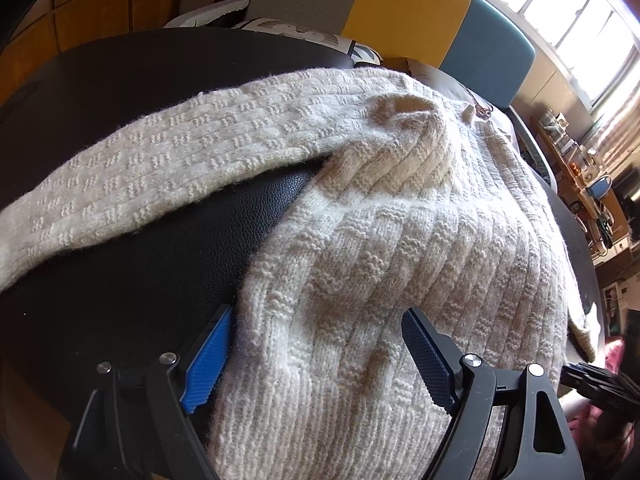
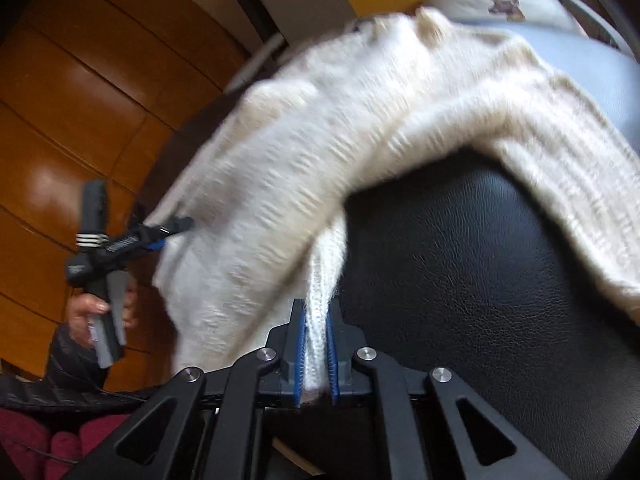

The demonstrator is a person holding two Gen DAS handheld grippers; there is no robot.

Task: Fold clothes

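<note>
Nearest to me, my right gripper [image 2: 316, 344] has its blue-padded fingers [image 2: 298, 354] clamped on a narrow fold of the cream chunky-knit wool sweater [image 2: 320, 148], which rises from them in a blurred drape. My left gripper [image 1: 316, 356] stands with its fingers [image 1: 208, 364] wide apart, straddling the sweater's lower ribbed part without pressing it; the left blue pad just brushes the knit's fuzzy edge.

Under everything lies a black, grained, leather-look tabletop [image 1: 168, 240], rounded at its far rim. The sweater's body [image 1: 400, 240] spreads over the right half of it, and one long sleeve [image 1: 168, 168] stretches away to the left across the bare black surface. The knit shows a basket-weave pattern of raised blocks and ribs.

Beyond the tabletop stand a yellow panel [image 1: 404, 4] and a teal panel [image 1: 492, 60], with bright windows [image 1: 568, 12] behind and a cluttered wooden shelf [image 1: 576, 164] at the right. Wood-panelled wall [image 2: 80, 100] fills the other side. I can read no writing.
</note>
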